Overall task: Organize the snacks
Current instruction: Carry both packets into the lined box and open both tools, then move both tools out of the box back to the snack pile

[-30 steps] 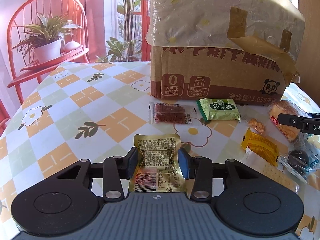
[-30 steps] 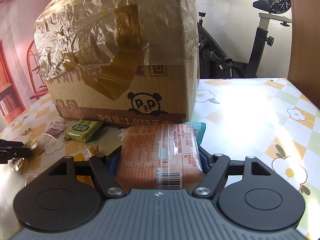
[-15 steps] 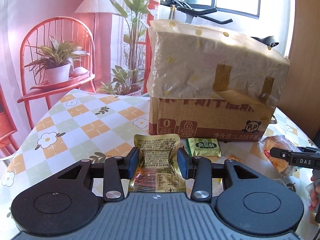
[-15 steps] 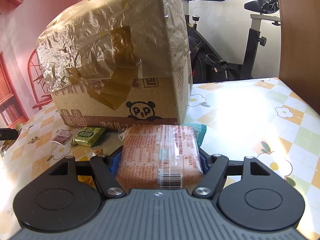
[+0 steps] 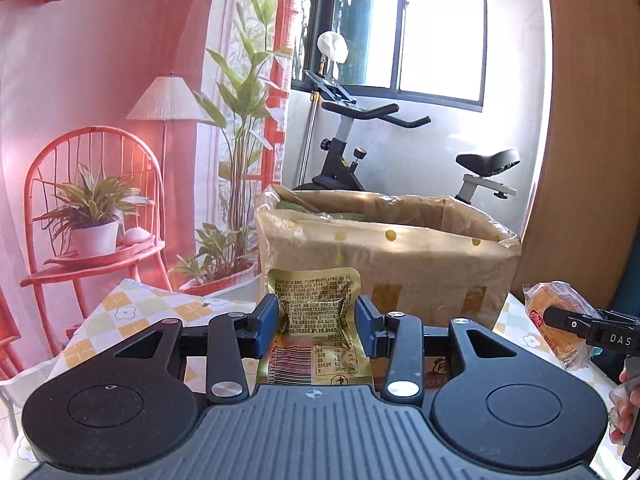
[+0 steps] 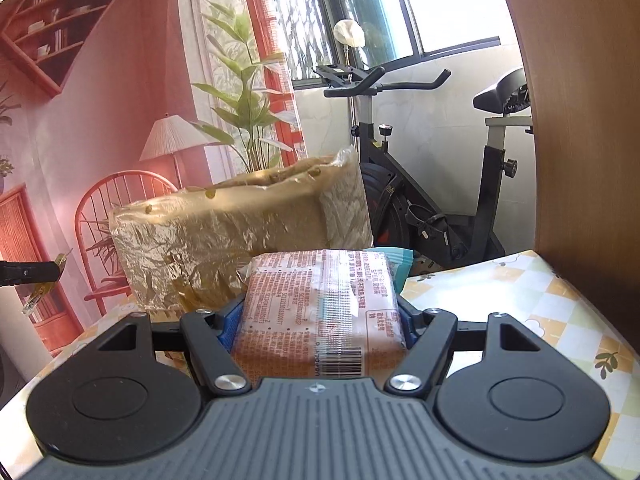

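Left wrist view peeks into the open top of the cardboard box (image 5: 384,256); the right view only gets its plastic-wrapped side. Left claw (image 5: 315,320) is clamped on a crinkly gold snack pouch (image 5: 314,328) with a barcode, box at 12 o'clock. Right claw (image 6: 320,320) grips an orange wrapped cake pack (image 6: 320,312), above the checkered table (image 6: 560,320).

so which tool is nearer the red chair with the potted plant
Left. The left tool is on the red chair's side of the box; the right tool is further off, toward the wooden panel.
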`<state>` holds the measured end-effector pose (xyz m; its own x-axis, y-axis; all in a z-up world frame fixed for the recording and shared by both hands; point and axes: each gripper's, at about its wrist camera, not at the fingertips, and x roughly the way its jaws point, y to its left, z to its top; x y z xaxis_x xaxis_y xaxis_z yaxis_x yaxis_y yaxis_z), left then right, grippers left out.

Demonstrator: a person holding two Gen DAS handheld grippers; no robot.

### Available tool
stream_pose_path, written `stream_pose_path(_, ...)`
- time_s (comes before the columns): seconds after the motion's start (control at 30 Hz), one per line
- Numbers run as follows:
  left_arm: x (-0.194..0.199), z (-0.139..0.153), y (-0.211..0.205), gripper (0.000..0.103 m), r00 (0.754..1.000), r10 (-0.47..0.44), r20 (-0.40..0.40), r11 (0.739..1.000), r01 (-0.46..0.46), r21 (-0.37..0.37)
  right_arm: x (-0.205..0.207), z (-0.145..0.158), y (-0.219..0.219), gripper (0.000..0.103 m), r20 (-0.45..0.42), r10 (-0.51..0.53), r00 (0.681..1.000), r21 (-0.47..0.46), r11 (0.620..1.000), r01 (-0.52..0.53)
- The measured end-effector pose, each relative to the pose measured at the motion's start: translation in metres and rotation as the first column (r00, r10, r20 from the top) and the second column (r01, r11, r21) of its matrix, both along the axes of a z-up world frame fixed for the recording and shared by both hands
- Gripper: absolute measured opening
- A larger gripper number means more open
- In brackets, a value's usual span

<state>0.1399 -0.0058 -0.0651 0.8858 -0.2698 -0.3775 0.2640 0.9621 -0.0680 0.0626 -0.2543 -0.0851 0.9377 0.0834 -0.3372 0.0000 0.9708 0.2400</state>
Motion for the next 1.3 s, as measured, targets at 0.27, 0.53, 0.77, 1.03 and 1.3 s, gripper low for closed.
stream_pose_path(0.27,0.034,0.034,-0.017,0.045,0.999,0.0,0.041,1.0,0.0,-0.008,0.037,0.07,0.008,0.072,0.115,0.094,0.989,-0.078,0.993,-0.085)
stream_pose_path(0.53,0.091,0.046,-0.046,0.045,0.998,-0.026,0.064,1.0,0.025,0.018,0.105,0.091,0.015,0.072,0.118,0.116,0.986,-0.128,0.987,-0.1)
stream_pose_path(0.77,0.14,0.037,-0.066,0.045,0.999,-0.024,0.031,0.998,0.023,0.051,0.156,0.079,0.015,0.072,0.086,0.129,0.988,-0.079,0.989,-0.122)
stream_pose_path(1.03,0.177,0.027,-0.076,0.063,0.999,-0.03,-0.031,0.998,0.031,0.046,0.182,0.057,-0.001,0.078,0.038,0.108,0.993,0.014,0.994,-0.109)
stream_pose_path(1.3,0.173,0.023,-0.07,0.07,0.995,-0.045,-0.085,0.998,0.047,0.028,0.166,0.071,-0.01,0.081,0.084,0.144,0.986,-0.018,0.99,-0.143)
